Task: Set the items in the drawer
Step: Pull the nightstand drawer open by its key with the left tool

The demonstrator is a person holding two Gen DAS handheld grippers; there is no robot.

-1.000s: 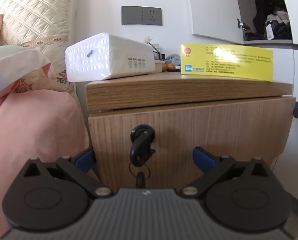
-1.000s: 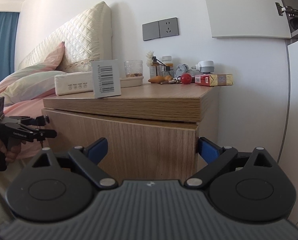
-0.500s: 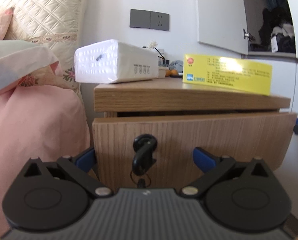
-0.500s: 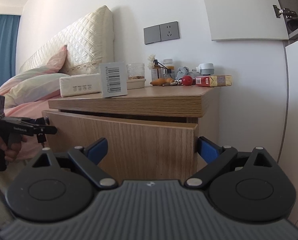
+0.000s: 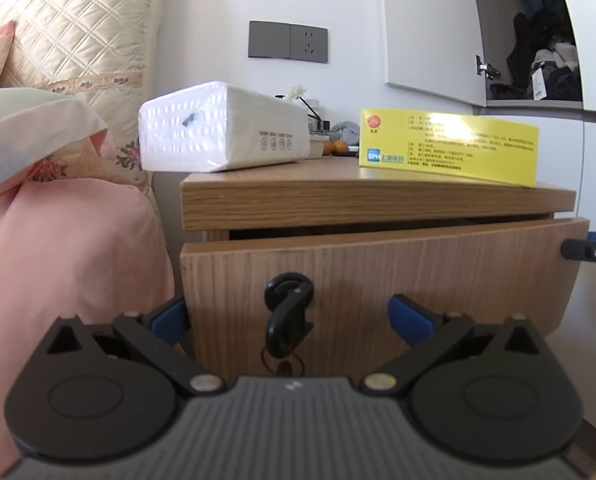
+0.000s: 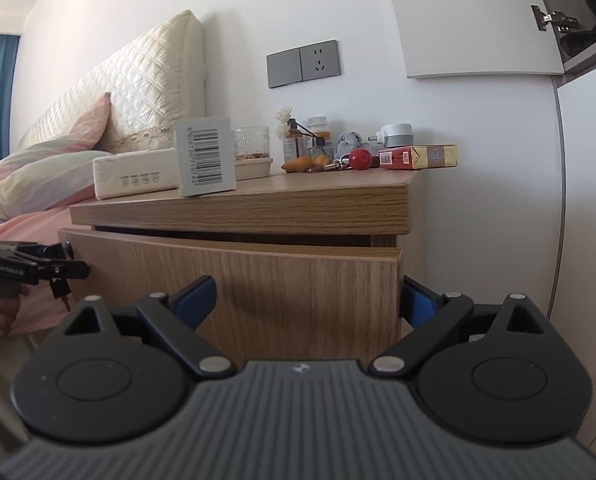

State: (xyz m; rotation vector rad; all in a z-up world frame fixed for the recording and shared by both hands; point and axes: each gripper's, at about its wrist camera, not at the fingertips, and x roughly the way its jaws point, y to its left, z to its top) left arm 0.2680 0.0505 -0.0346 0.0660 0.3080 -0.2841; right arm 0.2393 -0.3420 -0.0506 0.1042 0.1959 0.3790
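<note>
A wooden nightstand has a drawer (image 5: 377, 272) pulled out a little, with a dark gap under the top; the drawer also shows in the right wrist view (image 6: 258, 280). A black key (image 5: 288, 312) hangs in the drawer's lock. My left gripper (image 5: 290, 316) is open, its blue fingertips either side of the key. My right gripper (image 6: 309, 300) is open, its fingertips straddling the drawer's right corner. On top lie a white tissue pack (image 5: 222, 128) and a yellow box (image 5: 449, 144), whose barcoded end (image 6: 208, 162) faces the right wrist view.
A bed with pink sheets (image 5: 58, 260) and pillows stands left of the nightstand. The back of the top holds a glass jar (image 6: 252, 144), bottles, a red ball (image 6: 359, 159) and a red-and-gold box (image 6: 417, 157). An open wardrobe (image 5: 545, 60) is at right.
The drawer has slid outward, opening a gap under the top. Both grippers have moved back with the drawer front and stay open.
</note>
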